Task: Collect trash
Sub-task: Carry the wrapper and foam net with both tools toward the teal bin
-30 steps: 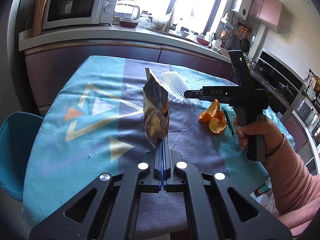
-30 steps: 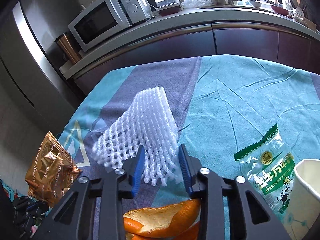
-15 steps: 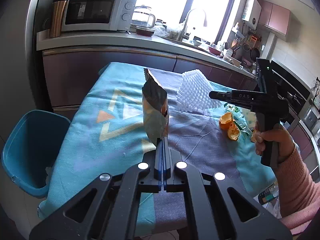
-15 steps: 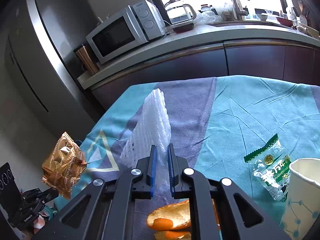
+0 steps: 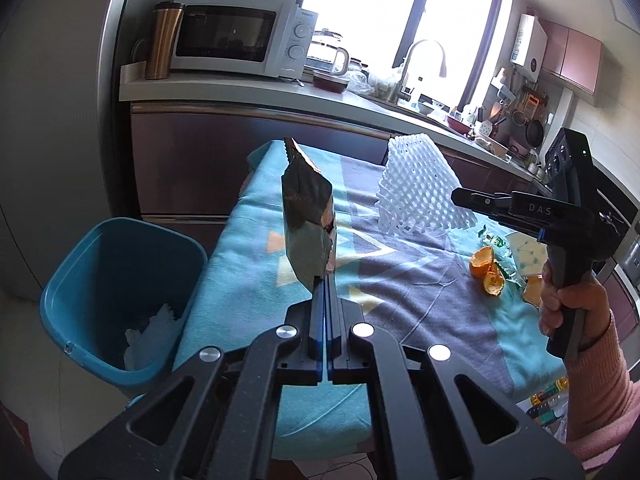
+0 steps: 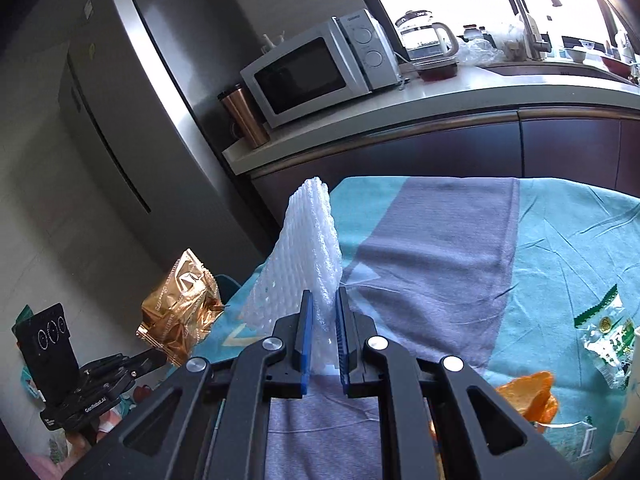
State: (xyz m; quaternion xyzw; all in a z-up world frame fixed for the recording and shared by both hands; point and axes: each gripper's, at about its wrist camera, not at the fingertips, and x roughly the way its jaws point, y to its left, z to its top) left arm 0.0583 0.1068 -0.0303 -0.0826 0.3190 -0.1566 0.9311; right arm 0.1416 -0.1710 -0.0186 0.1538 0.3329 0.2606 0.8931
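Note:
My left gripper is shut on a gold foil snack wrapper and holds it upright above the table's left edge; the wrapper also shows in the right wrist view. My right gripper is shut on a white foam fruit net, lifted off the table; the net shows in the left wrist view too. A blue trash bin stands on the floor left of the table, with white trash inside.
Orange peels, a green-and-clear snack bag and a white paper cup lie on the teal and grey tablecloth. A counter with microwave and fridge stands behind.
The right gripper closed on the foam net and lifted it. Both grippers rose and swung left with their loads, bringing the blue bin into the left view.

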